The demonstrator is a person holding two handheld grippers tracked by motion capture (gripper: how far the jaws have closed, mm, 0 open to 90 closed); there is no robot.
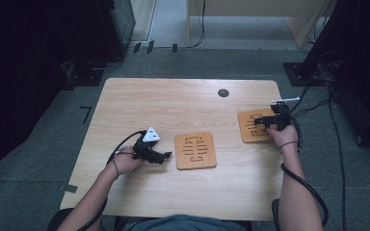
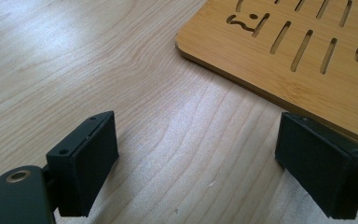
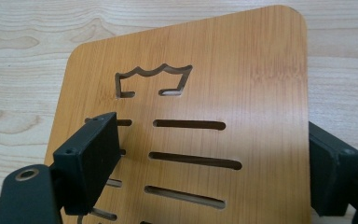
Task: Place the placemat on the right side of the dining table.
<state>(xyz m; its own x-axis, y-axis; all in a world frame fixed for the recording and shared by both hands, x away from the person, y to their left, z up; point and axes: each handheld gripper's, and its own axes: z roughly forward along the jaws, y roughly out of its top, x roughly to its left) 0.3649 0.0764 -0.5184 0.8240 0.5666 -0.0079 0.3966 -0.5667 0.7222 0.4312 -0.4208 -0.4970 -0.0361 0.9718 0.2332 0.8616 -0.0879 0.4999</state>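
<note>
Two bamboo trivets lay on the pale wooden table [image 1: 139,101]. The left gripper [image 1: 166,155] rested low over the tabletop with its fingers [image 2: 86,161] spread wide and nothing between them but bare wood grain. The centre trivet [image 1: 195,150] sat just beyond and to the side of those fingertips, its rounded corner near the farther finger in the left gripper view, apart from the pads. The right gripper [image 1: 257,121] hovered over the right trivet [image 1: 251,130], which lay near the table's right edge. Its fingers [image 3: 95,158] were also spread; one stood over the slotted face, the other just off the trivet's outer edge, so the board lay between and beneath them. I could not tell whether either pad touched it. The cut-outs showed a crown-like outline above rows of slots; no brand or readable writing appeared.
</note>
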